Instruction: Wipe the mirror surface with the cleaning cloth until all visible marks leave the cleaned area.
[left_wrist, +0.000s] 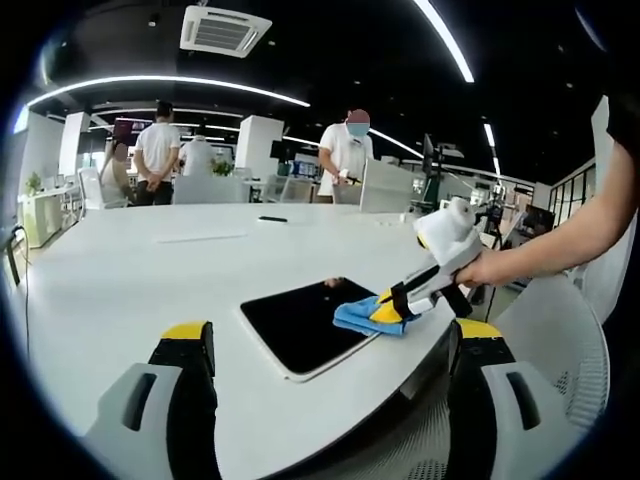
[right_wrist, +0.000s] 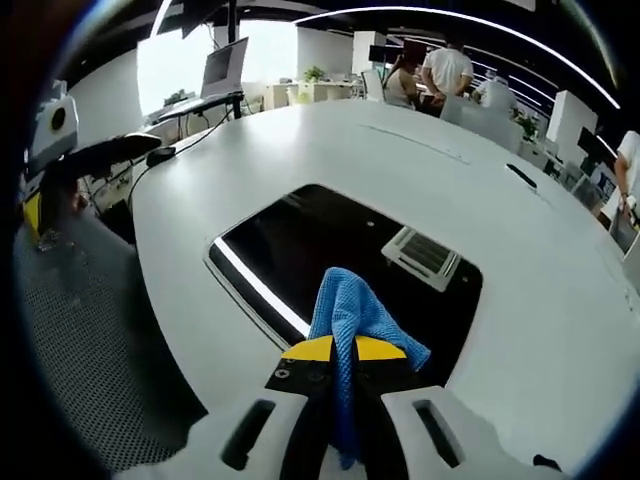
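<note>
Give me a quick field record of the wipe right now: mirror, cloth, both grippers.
mirror: flat on the white table, near its edge
cloth: blue, pressed on the mirror's near edge
right gripper: shut on the cloth
left gripper: open, empty, held back from the mirror
marks: none I can make out; glass reflects ceiling lights

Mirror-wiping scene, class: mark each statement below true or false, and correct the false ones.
1. The right gripper is shut on the blue cloth. True.
2. The mirror stands upright against a wall. False: it lies flat on the white table.
3. The left gripper holds a second cloth. False: its jaws are apart and empty, near the table edge.
4. The cloth touches the mirror at one edge. True.
5. The mirror reflects a ceiling vent. True.
6. The cloth is red. False: it is blue.
</note>
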